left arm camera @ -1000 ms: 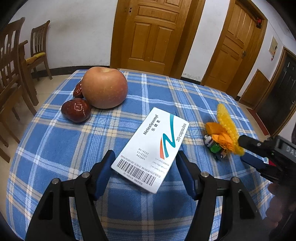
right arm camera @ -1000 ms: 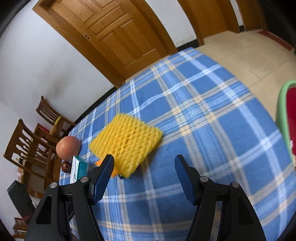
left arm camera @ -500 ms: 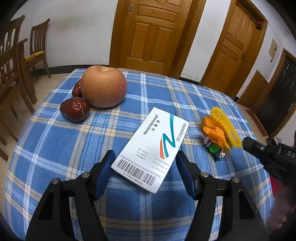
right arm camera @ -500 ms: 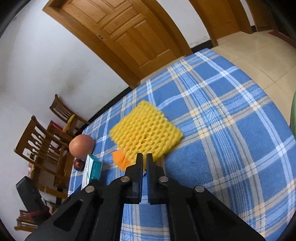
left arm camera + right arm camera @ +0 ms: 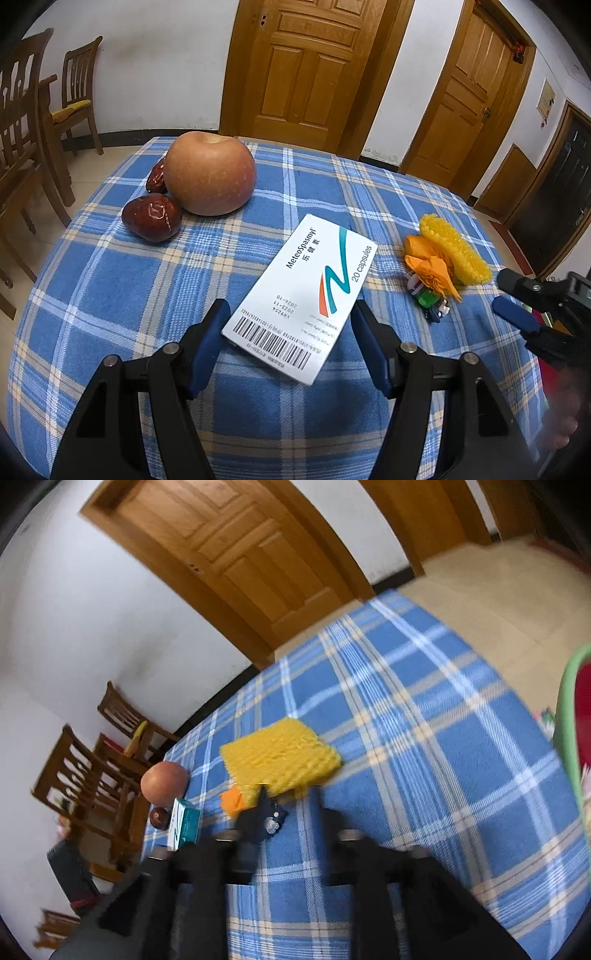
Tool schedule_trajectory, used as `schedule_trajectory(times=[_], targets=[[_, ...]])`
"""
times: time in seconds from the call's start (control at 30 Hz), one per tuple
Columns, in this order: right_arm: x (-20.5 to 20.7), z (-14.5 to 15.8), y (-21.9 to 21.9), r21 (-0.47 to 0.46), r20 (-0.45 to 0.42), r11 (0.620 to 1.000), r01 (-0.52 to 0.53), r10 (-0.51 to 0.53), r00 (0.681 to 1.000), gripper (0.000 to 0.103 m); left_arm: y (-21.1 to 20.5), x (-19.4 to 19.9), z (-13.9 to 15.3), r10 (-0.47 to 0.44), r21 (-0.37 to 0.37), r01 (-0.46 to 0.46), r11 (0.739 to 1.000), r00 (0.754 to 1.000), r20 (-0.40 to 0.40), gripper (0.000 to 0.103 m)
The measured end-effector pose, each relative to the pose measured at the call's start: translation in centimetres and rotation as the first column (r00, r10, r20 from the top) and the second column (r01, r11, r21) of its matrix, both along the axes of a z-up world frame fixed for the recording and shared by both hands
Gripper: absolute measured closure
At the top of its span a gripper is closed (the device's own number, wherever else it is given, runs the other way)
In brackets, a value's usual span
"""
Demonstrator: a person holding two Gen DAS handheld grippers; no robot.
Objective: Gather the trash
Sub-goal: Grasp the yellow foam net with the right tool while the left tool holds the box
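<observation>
A white medicine box (image 5: 306, 295) lies on the blue plaid tablecloth (image 5: 110, 295) between the open jaws of my left gripper (image 5: 288, 339), not clamped. A yellow foam fruit net (image 5: 454, 247) lies at the right with an orange paper scrap (image 5: 432, 267) and a small wrapper (image 5: 428, 299). My right gripper (image 5: 506, 295) shows at the right edge, jaws apart, just short of the net. In the blurred right wrist view the net (image 5: 280, 757) lies ahead of my right gripper (image 5: 288, 797), whose jaws are open and empty.
An apple (image 5: 210, 173) and two red dates (image 5: 153, 218) sit at the back left. A green-rimmed bin (image 5: 570, 716) stands off the table's right edge. Wooden chairs (image 5: 33, 122) stand left; doors behind.
My right gripper, shut half a second ago at the net's edge, has opened and drawn back a little; the net stays on the table. The left gripper has not moved.
</observation>
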State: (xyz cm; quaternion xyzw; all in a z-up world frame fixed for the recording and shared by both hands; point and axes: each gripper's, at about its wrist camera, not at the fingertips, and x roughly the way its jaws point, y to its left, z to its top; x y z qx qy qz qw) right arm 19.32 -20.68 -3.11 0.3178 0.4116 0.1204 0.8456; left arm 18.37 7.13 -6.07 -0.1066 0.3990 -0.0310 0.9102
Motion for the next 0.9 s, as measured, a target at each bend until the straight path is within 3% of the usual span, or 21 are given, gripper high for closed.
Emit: schedule_trajectory(times=[0.43,0.5,0.83,0.87,0.9], targets=[[2.3,-1.9,-0.1,0.179,-0.13,0.98,0.081,-0.058,0.99,0.05,0.1,-0.1,0.0,0.004,-0.008,-0.005,1.0,1.0,-0.006,0.036],[2.4,-1.7,-0.3,0.172,-0.118,0.98,0.098,-0.079,0.99,0.045,0.1,-0.1,0.0,0.005,-0.008,-0.005,1.0,1.0,-0.006,0.036],[5.8,-1.5,0.9,0.128,-0.075,0.985,0.114,-0.105,0.992,0.045,0.3,0.1,0.0,0.008,-0.017,-0.008,1.0,1.0,-0.012,0.036],[6.1,-1.5,1.0,0.121,-0.065,0.986,0.115,-0.108,0.992,0.049,0.2,0.0,0.0,0.007,-0.016,-0.007,1.0,1.0,-0.012,0.036],[6.4,-1.5,1.1,0.112,-0.062,0.987,0.112,-0.106,0.992,0.063,0.3,0.1,0.0,0.007,-0.015,-0.007,1.0,1.0,-0.011,0.036]])
